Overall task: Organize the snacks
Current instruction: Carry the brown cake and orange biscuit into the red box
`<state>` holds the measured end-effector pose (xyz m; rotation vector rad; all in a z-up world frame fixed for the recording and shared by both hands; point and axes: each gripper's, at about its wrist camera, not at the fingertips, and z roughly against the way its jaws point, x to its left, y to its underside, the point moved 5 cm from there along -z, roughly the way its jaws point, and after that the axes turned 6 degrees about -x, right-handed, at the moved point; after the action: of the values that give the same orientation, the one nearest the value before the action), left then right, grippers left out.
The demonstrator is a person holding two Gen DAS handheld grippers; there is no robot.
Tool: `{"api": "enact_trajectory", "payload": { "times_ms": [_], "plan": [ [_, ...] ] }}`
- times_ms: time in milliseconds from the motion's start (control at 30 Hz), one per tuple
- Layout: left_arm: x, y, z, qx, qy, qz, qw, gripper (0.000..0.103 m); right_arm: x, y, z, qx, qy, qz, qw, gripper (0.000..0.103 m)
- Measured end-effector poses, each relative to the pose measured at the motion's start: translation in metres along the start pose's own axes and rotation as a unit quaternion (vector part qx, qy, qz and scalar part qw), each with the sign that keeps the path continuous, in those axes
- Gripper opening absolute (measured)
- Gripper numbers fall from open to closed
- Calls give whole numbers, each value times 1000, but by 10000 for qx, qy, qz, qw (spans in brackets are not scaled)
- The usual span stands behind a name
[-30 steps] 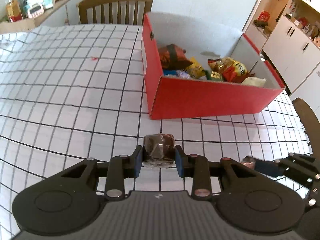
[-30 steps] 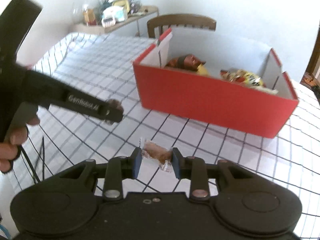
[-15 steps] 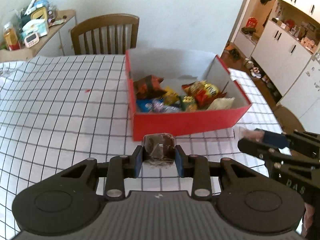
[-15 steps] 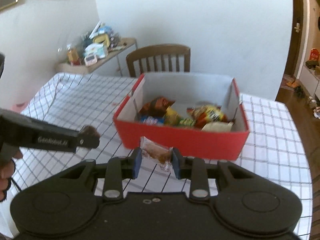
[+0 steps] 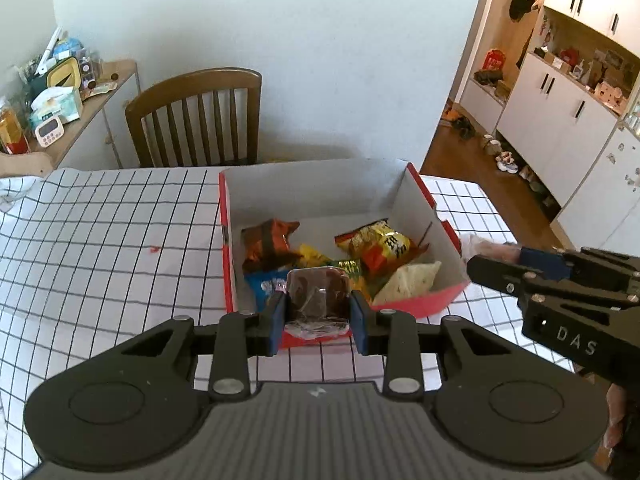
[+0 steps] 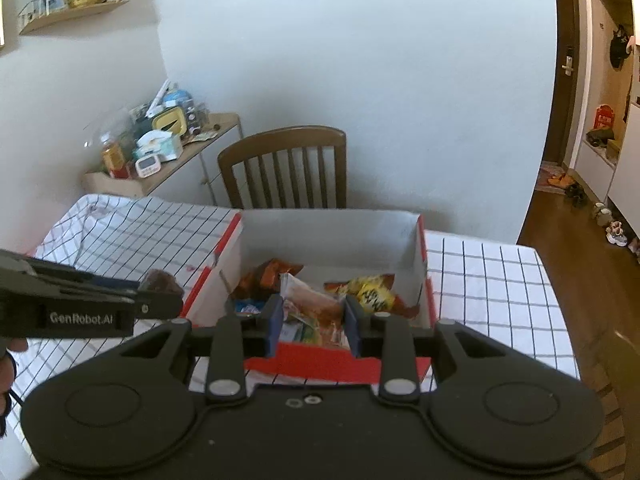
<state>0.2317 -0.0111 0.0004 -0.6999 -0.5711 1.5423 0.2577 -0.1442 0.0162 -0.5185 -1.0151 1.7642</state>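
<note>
A red cardboard box (image 5: 412,304) (image 6: 320,360) with white inner walls stands on the checked table and holds several snack packets (image 5: 376,244) (image 6: 372,292). My left gripper (image 5: 318,316) is shut on a brown wrapped cake (image 5: 318,292) and holds it high over the box's near edge. It shows from the side in the right wrist view (image 6: 160,300). My right gripper (image 6: 312,320) is shut on a clear-wrapped orange pastry (image 6: 312,304), also raised over the box's near wall. It shows at the right in the left wrist view (image 5: 480,264).
A wooden chair (image 5: 196,116) (image 6: 284,168) stands behind the table's far edge. A side shelf (image 5: 60,96) (image 6: 160,148) with clutter is at the back left. White cupboards (image 5: 560,120) and an open floor lie to the right.
Both grippers have risen and moved forward with their snacks. The box, earlier seen from the side, is now seen from above with the grippers over its near wall.
</note>
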Motion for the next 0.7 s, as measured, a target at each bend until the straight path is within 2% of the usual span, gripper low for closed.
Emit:
{"api": "enact_trajectory", "payload": {
  "times_ms": [267,700],
  "plan": [
    [3,-15,-41,194,-242,12,9995,33,-16,-12,-37,141,92,-2,9999,31],
    [21,-26,-112,584,-527,51,9969,33,-34,-3,-109,698,81,4,9975,31]
  ]
}}
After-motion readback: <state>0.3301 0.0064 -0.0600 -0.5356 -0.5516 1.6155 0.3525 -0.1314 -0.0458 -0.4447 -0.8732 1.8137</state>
